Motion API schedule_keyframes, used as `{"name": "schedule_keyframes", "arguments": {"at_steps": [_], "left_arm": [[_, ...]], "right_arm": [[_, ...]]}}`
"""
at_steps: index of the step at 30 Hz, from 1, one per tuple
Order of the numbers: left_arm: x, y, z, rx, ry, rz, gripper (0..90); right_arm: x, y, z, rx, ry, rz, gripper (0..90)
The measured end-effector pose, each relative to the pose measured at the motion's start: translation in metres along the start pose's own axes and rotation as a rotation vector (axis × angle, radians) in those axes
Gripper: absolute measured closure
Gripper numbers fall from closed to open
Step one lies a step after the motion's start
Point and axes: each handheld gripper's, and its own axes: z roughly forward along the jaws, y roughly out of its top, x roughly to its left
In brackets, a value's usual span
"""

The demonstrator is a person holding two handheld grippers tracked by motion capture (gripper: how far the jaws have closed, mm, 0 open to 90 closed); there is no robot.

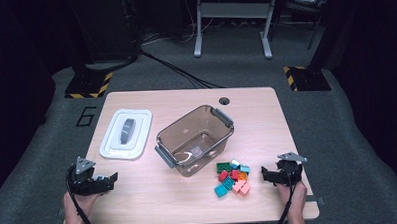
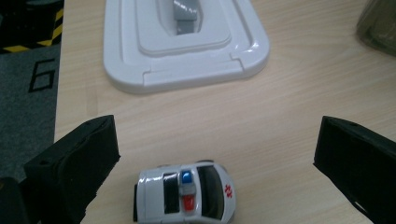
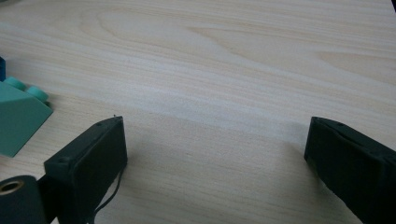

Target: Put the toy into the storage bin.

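Two hand-held grippers rest at the lower corners of the high view, and the work in hand seems to centre on the toy police car [image 2: 185, 192], which lies on the tabletop [image 2: 261, 116] at the bottom middle of the left gripper view, between the jaws of the left hand-held gripper [image 2: 215, 172]. Those jaws stand wide apart, neither touching the car. The right hand-held gripper [image 3: 217, 163], low right in the high view, also has its jaws spread, with bare wood between them and a teal block [image 3: 16, 114] at the left edge of its view.

The car's long axis runs left to right across the left gripper view, roughly in line with the gap between the jaws. Its windscreen and rounded nose seem to face right, its blunt dark end left, with the blue and red roof light up.

Several things could go wrong, as I judge it. The car sits nearer the left jaw, so that jaw would meet it first on closing and push it along on its wheels. A grip end to end on the rounded nose could let the car squirt out. Carrying it toward the clear bin [image 1: 195, 139] at the centre, the car might clip the rim, or the hand might catch the white lid [image 2: 184, 42] lying just ahead.
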Motion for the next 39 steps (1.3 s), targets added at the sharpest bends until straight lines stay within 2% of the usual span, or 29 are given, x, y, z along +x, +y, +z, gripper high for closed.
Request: {"name": "schedule_keyframes", "arguments": {"at_steps": [5, 18, 19, 20, 23, 27, 28, 29, 30, 32, 34, 39], "left_arm": [[0.004, -0.013, 0.004, 0.017, 0.018, -0.018, 0.0], [0.005, -0.028, 0.014, 0.040, 0.053, -0.049, 0.0], [0.006, -0.028, 0.013, 0.053, 0.048, -0.055, 0.0], [0.005, -0.030, 0.015, 0.040, 0.056, -0.057, 0.0], [0.006, -0.032, 0.017, 0.055, 0.052, -0.052, 0.2], [0.005, -0.037, 0.020, 0.051, 0.058, -0.051, 5.0], [0.006, -0.038, 0.020, 0.057, 0.060, -0.038, 6.9], [0.005, -0.039, 0.021, 0.051, 0.061, -0.054, 8.1], [0.007, -0.039, 0.021, 0.058, 0.062, -0.038, 9.4], [0.007, -0.041, 0.021, 0.062, 0.067, -0.034, 15.4], [0.007, -0.042, 0.023, 0.050, 0.066, -0.049, 19.3], [0.009, -0.044, 0.022, 0.041, 0.055, -0.053, 23.7]], "right_arm": [[0.000, 0.000, 0.000, 0.000, 0.000, 0.000, 5.1], [0.000, 0.000, 0.000, 0.000, 0.000, 0.000, 5.1], [0.000, 0.000, 0.000, 0.000, 0.000, 0.000, 5.1], [0.000, 0.000, 0.000, 0.000, 0.000, 0.000, 5.1], [0.000, 0.000, 0.000, 0.000, 0.000, 0.000, 5.1], [0.000, 0.000, 0.000, 0.000, 0.000, 0.000, 5.1], [0.000, 0.000, 0.000, 0.000, 0.000, 0.000, 5.1], [0.000, 0.000, 0.000, 0.000, 0.000, 0.000, 5.1], [0.000, 0.000, 0.000, 0.000, 0.000, 0.000, 5.1], [0.000, 0.000, 0.000, 0.000, 0.000, 0.000, 5.1], [0.000, 0.000, 0.000, 0.000, 0.000, 0.000, 5.1], [0.000, 0.000, 0.000, 0.000, 0.000, 0.000, 5.1]]}}
